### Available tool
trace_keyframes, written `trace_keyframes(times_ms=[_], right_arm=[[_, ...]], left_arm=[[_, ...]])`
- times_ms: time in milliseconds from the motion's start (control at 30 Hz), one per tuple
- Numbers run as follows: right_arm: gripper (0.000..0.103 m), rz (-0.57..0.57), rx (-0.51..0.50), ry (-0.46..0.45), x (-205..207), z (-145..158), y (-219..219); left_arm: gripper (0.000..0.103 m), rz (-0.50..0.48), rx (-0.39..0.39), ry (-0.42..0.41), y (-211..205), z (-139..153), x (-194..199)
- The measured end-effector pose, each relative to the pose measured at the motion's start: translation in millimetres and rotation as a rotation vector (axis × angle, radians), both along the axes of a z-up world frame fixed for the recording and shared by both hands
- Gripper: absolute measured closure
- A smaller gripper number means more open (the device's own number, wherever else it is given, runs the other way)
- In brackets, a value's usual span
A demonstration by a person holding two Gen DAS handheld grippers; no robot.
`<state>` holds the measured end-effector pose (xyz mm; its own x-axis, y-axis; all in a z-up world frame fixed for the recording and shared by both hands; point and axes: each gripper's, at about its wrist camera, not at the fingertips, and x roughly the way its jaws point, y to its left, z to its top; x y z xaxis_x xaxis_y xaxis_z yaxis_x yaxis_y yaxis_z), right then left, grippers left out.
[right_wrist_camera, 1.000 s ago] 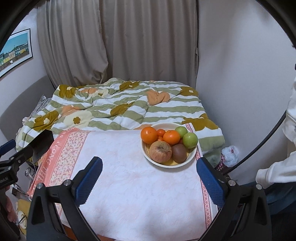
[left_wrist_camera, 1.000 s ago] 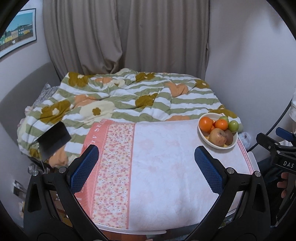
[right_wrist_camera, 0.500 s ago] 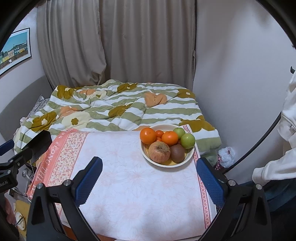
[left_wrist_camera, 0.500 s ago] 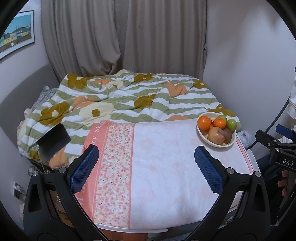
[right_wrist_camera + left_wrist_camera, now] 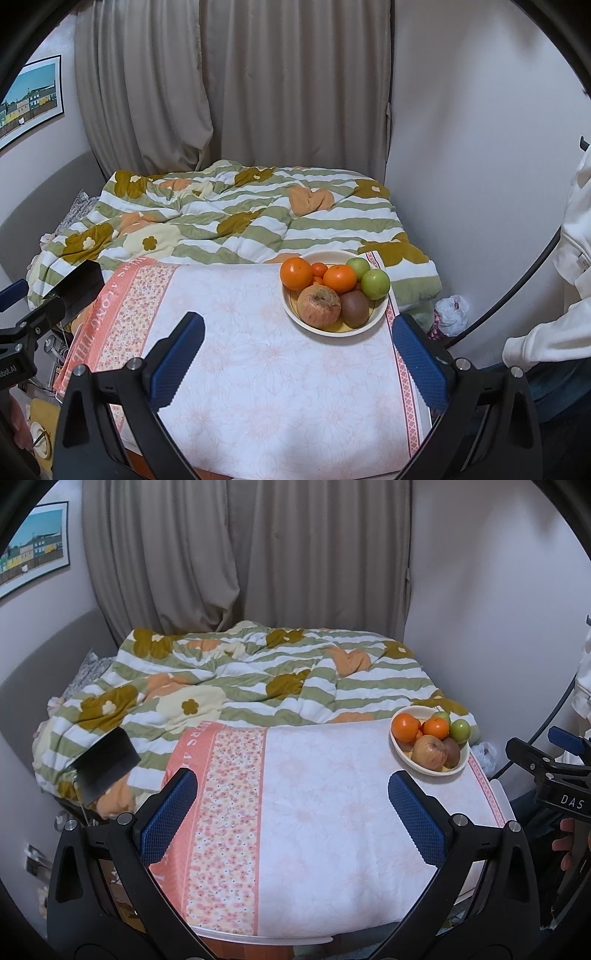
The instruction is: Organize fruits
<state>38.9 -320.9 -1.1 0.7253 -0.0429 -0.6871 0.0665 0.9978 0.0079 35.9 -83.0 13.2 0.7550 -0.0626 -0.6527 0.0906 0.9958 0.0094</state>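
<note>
I hold my left gripper (image 5: 291, 812) and right gripper (image 5: 295, 363) spread wide and empty above the cloth-covered table (image 5: 258, 369), well short of the bowl (image 5: 382, 308) at its far right corner. All the fruit lies piled there, which fits either a finished gathering or a sort about to start. The kiwi (image 5: 354, 308), the one elongated piece, points from the rim nearest me towards the bowl's middle.
</note>
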Motion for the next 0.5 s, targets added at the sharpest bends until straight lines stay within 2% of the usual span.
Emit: trace_keyframes(times_ms=[500], right_arm=[[0.002,0.001,-0.001,-0.002,1.4,0.2,-0.4]], left_arm=[[0.000,-0.001,-0.002,0.002,-1.9,0.6,3.1]])
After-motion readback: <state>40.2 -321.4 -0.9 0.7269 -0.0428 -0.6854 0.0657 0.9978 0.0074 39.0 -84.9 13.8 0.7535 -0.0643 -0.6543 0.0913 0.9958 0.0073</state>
